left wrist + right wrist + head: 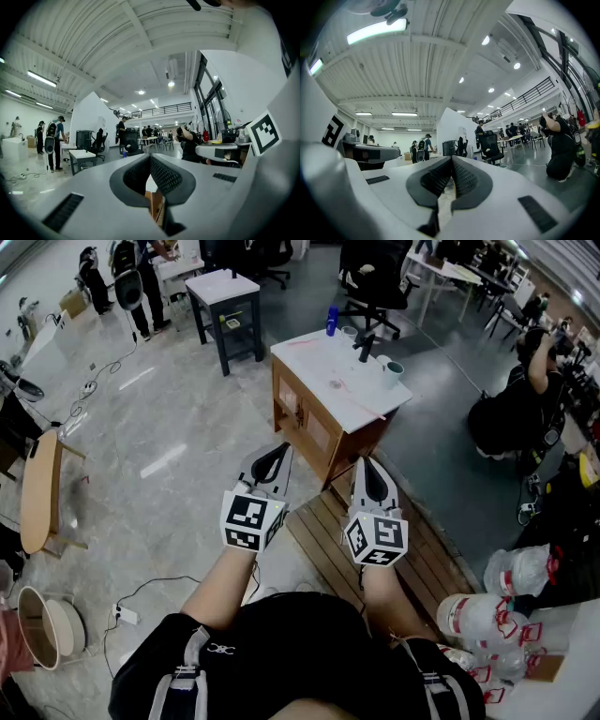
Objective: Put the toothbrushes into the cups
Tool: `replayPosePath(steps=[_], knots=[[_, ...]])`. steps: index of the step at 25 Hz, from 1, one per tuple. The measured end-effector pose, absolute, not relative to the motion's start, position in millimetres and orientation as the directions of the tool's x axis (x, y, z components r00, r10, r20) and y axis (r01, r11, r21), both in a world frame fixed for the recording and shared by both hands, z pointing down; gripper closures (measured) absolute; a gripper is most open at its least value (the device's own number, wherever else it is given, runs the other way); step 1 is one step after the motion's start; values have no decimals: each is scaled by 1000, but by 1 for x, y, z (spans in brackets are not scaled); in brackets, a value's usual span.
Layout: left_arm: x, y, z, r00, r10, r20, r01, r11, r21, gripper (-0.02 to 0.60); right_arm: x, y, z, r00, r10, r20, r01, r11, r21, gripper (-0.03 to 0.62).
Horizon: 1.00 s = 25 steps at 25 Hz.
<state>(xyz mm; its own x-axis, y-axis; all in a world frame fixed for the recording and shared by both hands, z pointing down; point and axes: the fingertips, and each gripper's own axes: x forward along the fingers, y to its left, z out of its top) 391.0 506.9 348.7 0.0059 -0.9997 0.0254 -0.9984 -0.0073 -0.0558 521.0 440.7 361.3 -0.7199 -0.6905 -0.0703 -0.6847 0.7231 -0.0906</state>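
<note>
Toothbrushes: none can be made out for sure. A thin pinkish streak lies on the far-left part of the desk top and may be one, but it is too small to tell.
Cups: a cup with a teal rim stands near the right edge of the desk. A blue cup or bottle and a pale cup stand at the far end, with a dark object just beside them.
Cup contents: nothing visibly sticks out of the teal-rimmed cup; the others are too small to judge.
Desk: a wooden cabinet with a white top, ahead of the person and well apart from both tools.
Left tool: its pads meet at the tips, with nothing between them. It points level toward the desk.
Right tool: fully closed, its pads pressed together and holding nothing. It is also level and near the left one.
Underfoot: slatted wooden boards lie on the floor below the right tool.
Progress: judged at the very start. No brush is in hand and none is seen in a cup.
Left to do: reach the desk, open a tool, pick up each brush and stand it in a cup.
</note>
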Motion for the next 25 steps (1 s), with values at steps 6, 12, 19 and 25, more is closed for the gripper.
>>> replayPosePath(steps=[6,12,19,25], knots=[[397,534,346,11,-999,30,-997,-13,-70,569,523,461,356,-709,-699,-90,-693,715,-89,579],[386,558,340,-5,-1000,22,-997,3,-81,569,506,476,348,-714,-693,-101,-686,721,-93,579],[365,574,340,-16,-1000,16,-997,15,-73,569,481,488,352,-718,-691,-85,-686,723,-82,579],[340,587,350,-6,-1000,17,-998,5,-67,569,462,496,357,-695,-714,-90,-709,700,-82,579]])
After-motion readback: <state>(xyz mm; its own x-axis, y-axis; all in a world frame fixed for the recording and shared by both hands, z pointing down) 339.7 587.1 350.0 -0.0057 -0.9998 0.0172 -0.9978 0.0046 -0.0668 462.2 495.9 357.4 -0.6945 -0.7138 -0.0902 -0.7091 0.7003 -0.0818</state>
